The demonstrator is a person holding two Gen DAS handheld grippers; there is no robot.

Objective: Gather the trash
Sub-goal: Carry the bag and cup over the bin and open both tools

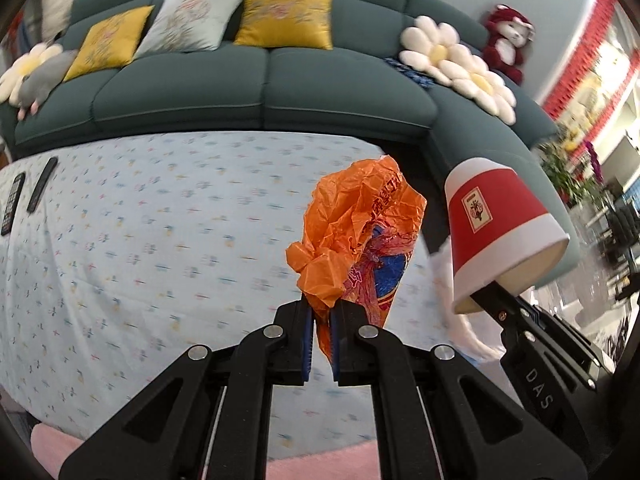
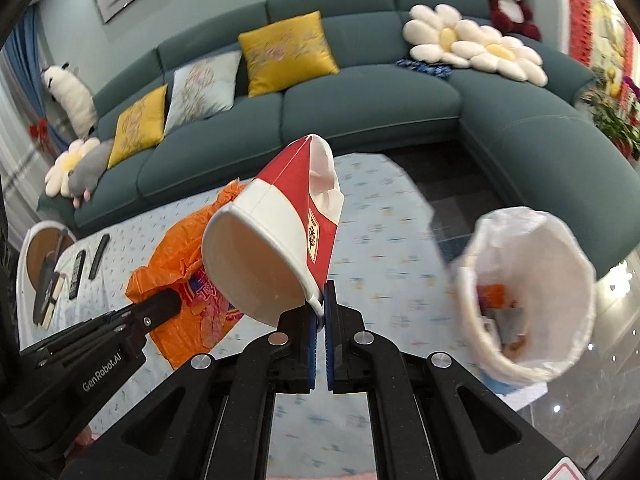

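Above tablecloth (image 1: 120, 240), fingers (image 1: 306, 332) pinch orange wrapper (image 1: 360, 224).

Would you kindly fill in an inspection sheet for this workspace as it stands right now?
Surface: table under a pale blue patterned cloth.
Job's things: orange bag and red-and-white paper cup, both lifted off the table; lined bin to the right, already holding some scraps.
Clutter: two remotes at the table's far left end; round tray beside them.
Grippers: left gripper shut on the bag; right gripper shut on the cup's rim.
Cables: nothing seen.
Surroundings: teal sofa with cushions and plush toys; potted plant at right.
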